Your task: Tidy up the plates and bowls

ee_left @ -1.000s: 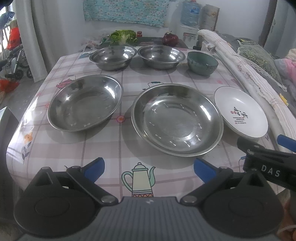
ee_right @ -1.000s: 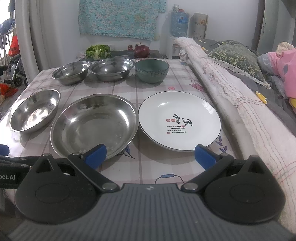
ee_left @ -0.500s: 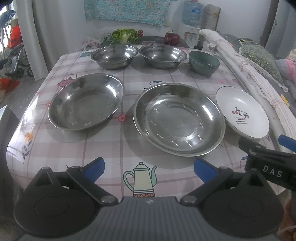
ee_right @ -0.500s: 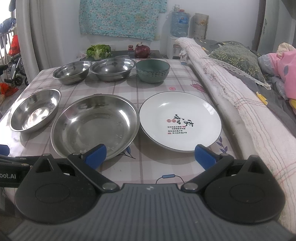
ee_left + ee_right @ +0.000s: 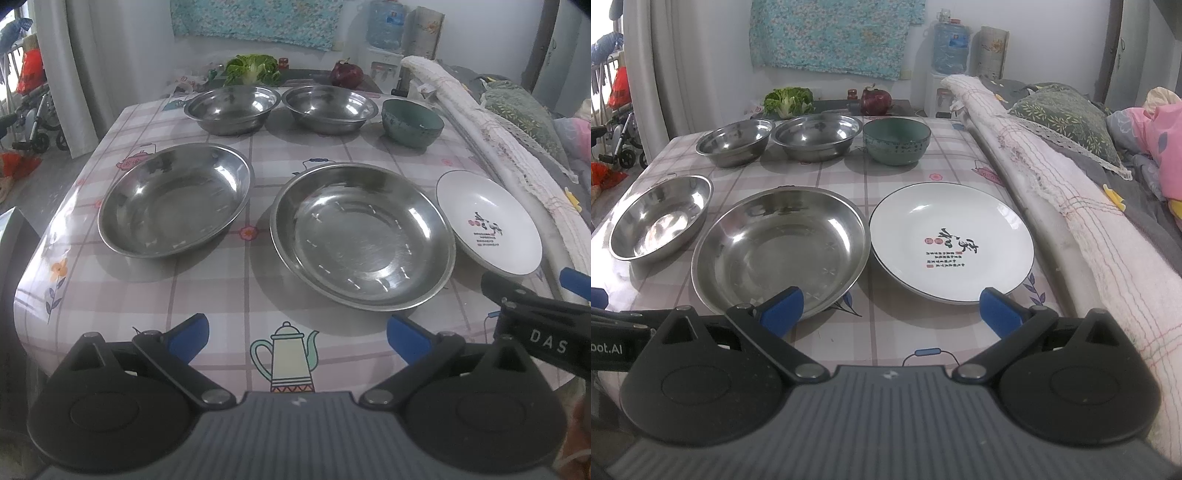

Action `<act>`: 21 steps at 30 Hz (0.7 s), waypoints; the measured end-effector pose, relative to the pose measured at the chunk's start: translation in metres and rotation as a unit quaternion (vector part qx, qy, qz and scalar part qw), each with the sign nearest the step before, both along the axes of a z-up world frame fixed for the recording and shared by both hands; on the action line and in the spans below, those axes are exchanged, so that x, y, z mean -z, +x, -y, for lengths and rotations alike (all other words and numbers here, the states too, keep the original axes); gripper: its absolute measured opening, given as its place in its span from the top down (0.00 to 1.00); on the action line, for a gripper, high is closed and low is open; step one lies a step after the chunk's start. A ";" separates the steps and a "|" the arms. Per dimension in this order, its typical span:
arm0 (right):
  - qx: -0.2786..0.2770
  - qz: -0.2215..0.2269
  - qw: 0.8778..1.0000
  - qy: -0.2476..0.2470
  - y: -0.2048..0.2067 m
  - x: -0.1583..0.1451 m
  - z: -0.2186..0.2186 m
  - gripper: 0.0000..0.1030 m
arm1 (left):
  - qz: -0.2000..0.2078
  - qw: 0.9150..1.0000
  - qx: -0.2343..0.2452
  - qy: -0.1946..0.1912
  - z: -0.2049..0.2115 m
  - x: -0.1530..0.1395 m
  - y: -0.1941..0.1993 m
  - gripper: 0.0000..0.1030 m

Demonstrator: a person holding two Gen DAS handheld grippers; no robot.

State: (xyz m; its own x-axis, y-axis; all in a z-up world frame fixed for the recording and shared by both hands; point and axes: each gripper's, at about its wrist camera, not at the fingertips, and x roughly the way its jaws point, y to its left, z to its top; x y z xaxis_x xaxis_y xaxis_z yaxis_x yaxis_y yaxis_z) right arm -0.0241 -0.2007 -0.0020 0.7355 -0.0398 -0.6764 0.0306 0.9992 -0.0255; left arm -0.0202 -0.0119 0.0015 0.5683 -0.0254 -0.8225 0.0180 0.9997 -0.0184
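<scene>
Barely anything has shifted since a second ago: both cameras have crept a touch nearer the table (image 5: pixel 332 321), dishes untouched. Biggest first: the wide steel plate (image 5: pixel 364 236) sits near centre, stiff, light and slick, so I'd pinch its thin near rim. Left of it, apart, lies the smaller steel plate (image 5: pixel 173 199). Right of the big one, just beside it, the white ceramic plate (image 5: pixel 951 242) looks heavier and breakable; take its near lip gently. Along the far row, two steel bowls (image 5: pixel 232 105) and the green bowl (image 5: pixel 412 123), smallest, glazed, likely slippery. The left gripper (image 5: pixel 297 338) hovers with tongs wide apart, empty; the right gripper (image 5: pixel 890 308) likewise, spread before the white plate.
</scene>
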 end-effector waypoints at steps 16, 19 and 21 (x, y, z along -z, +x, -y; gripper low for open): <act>-0.033 0.109 0.993 -0.022 0.037 -0.048 -0.006 0.01 | 0.066 0.996 -0.028 0.044 -0.043 -0.033 0.038 0.00; -0.071 0.138 0.988 0.013 0.054 -0.060 -0.011 0.01 | 0.072 0.996 -0.029 0.049 -0.058 -0.041 0.059 0.00; -0.103 0.145 0.983 0.046 0.068 -0.064 -0.016 0.01 | 0.069 0.996 -0.030 0.048 -0.069 -0.046 0.076 0.00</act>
